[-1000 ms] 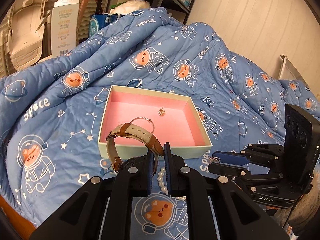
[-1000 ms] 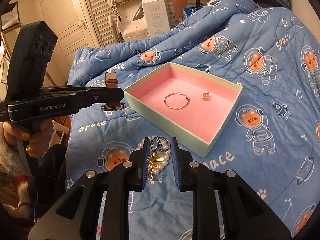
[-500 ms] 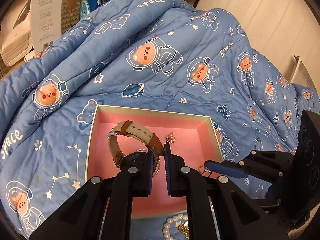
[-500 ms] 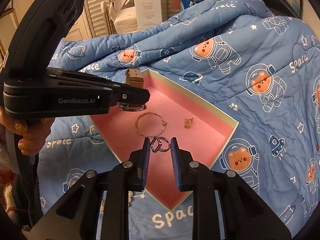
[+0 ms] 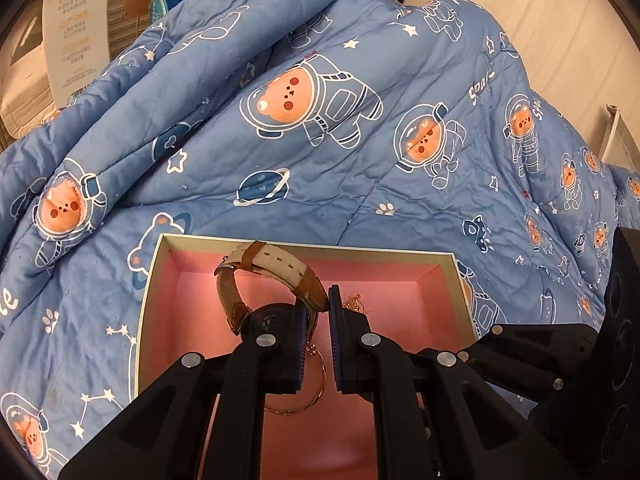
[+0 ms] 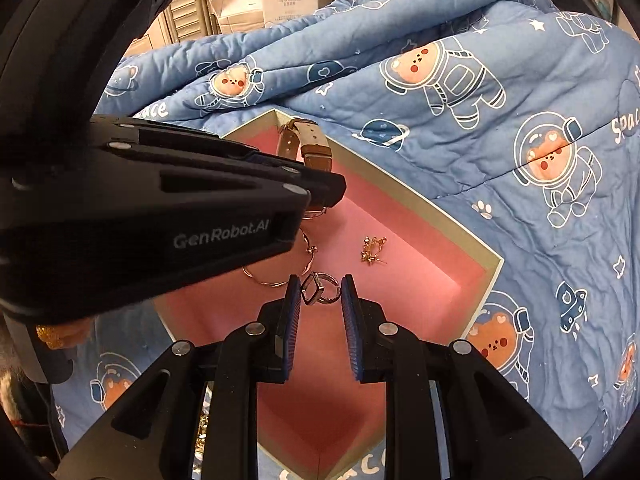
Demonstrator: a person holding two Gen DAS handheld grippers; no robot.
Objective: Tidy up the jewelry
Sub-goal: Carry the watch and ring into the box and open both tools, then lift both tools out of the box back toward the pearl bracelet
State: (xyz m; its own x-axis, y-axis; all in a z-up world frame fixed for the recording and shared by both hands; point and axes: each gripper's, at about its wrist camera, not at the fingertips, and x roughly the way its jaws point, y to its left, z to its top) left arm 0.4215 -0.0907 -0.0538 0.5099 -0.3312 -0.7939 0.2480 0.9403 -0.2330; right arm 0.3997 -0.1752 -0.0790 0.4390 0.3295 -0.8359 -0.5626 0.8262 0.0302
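A shallow box with a pink lining [image 5: 400, 304] [image 6: 400, 256] lies on the blue bear-print quilt. My left gripper [image 5: 318, 308] is shut on a watch with a tan and brown strap [image 5: 276, 268] [image 6: 308, 148], held over the box. My right gripper [image 6: 318, 294] is shut on a silver ring [image 6: 320, 292] just above the box floor. A thin gold bangle [image 5: 304, 404] [image 6: 276, 276] and a small gold earring [image 6: 372, 250] lie inside the box.
The quilt [image 5: 320, 140] rises in thick folds behind the box. A white carton [image 5: 76, 28] and a slatted door stand beyond the bed at the far left. Bits of gold jewelry [image 6: 202, 436] show on the quilt near the box's front edge.
Both grippers have moved forward over the box, the left carrying the watch and the right carrying the ring lifted from the pile. The pearl strand has dropped out of view.
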